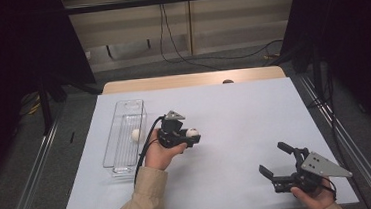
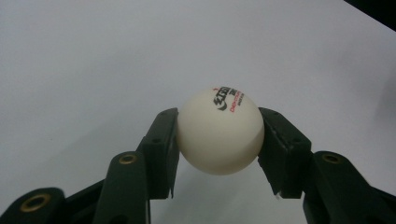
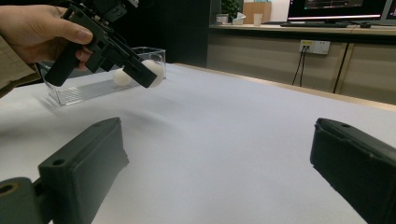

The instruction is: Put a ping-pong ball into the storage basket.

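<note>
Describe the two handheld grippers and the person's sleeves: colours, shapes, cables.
Both grippers, left gripper and right gripper, are black with two blocky jaws. Each carries a grey three-cornered plate on top. A black cable trails from the left one. The sleeves are beige.

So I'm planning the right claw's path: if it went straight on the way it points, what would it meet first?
Probably nothing close: the open right claw faces bare white table cover. The left claw with its ball sits left of that line.
</note>
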Demonstrator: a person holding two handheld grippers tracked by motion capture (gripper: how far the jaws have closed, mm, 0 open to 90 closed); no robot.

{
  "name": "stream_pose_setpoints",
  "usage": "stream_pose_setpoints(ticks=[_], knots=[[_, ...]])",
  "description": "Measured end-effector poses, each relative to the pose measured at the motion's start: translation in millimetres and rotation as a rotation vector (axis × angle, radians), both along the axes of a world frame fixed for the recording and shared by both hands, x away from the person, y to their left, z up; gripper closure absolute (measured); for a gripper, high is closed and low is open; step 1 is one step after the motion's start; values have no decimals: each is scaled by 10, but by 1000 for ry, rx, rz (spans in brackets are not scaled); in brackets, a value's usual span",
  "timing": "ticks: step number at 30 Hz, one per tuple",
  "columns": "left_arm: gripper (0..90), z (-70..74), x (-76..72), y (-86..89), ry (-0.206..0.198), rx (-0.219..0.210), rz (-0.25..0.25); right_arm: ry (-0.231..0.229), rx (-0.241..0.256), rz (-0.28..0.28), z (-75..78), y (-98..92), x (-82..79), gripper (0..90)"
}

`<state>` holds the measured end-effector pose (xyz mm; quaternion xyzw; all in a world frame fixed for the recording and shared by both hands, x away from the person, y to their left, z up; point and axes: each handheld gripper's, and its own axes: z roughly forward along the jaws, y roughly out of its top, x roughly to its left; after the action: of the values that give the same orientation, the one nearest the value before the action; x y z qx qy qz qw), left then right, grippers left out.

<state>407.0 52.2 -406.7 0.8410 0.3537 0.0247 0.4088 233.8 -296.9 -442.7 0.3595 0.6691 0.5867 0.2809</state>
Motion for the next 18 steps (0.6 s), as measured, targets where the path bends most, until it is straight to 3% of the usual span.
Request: stream_pose_setpoints(ticks=[18], knots=[[510, 54, 23, 131, -4, -9, 25, -1, -1, 1, 1, 1, 0, 26]])
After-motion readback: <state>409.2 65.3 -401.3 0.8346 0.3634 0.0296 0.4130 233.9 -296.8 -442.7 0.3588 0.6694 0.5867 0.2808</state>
